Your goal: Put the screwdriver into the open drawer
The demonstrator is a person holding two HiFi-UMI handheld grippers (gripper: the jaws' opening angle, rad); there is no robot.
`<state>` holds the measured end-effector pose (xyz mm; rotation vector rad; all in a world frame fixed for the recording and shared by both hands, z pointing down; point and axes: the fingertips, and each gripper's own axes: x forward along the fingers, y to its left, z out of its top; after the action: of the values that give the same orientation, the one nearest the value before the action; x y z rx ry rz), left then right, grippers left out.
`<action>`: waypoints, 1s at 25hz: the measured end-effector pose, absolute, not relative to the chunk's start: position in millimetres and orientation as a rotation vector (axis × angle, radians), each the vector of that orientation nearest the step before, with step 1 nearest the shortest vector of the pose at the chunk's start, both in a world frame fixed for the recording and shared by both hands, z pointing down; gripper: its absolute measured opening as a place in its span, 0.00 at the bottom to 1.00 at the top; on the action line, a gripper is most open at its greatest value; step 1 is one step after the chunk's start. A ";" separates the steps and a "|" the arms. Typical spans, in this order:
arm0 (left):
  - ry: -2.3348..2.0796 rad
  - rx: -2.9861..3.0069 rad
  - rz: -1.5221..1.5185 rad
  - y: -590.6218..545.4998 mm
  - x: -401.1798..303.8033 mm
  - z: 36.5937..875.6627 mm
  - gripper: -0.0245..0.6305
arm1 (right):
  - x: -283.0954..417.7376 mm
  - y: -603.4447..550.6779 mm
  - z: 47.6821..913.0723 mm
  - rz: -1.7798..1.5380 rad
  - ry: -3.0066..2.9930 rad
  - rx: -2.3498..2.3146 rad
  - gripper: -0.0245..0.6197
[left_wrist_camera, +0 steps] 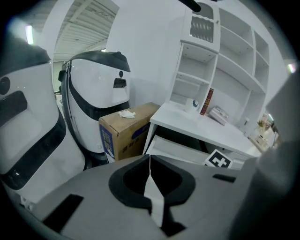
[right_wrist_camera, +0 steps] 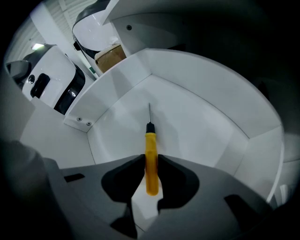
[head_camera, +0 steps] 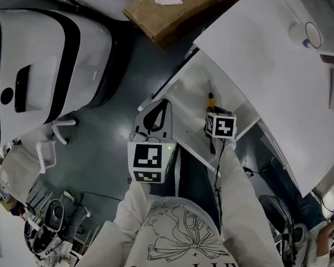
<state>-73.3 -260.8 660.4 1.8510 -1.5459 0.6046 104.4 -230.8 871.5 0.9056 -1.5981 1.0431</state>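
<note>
The screwdriver [right_wrist_camera: 151, 159] has a yellow handle and a thin metal shaft that points down at the floor of the open white drawer [right_wrist_camera: 201, 126]. My right gripper [right_wrist_camera: 150, 161] is shut on the handle, both jaw tips against its sides. In the head view the right gripper [head_camera: 213, 111] hangs over the drawer [head_camera: 178, 86], the screwdriver [head_camera: 210, 97] showing just beyond its marker cube. My left gripper [head_camera: 155, 119] hovers left of the drawer's front edge, over the floor. In the left gripper view the left gripper [left_wrist_camera: 150, 161] is shut with nothing in it, and the drawer [left_wrist_camera: 176, 149] lies ahead.
A white desk top [head_camera: 271, 68] runs above the drawer, with a small round white thing [head_camera: 309, 35] on it. A cardboard box [head_camera: 162, 15] stands beside the desk. A big white and black machine [head_camera: 42, 56] fills the left. White shelves [left_wrist_camera: 225, 70] rise over the desk.
</note>
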 end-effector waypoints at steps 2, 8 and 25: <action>-1.549 1.855 0.601 -260.8 -74.2 657.8 0.05 | 103.6 -232.7 866.4 1.033 -1.611 0.913 0.19; -1.580 1.897 0.562 -267.9 -75.7 635.3 0.05 | 102.3 -242.4 831.4 1.003 -1.690 0.959 0.21; -1.727 2.116 0.328 -292.6 -54.5 472.3 0.05 | 137.0 -294.6 544.0 0.725 -2.068 1.513 0.07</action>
<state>-54.5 -292.6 472.3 2.1162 -1.7275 0.3284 137.0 -294.6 544.0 1.5134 -2.0681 0.7248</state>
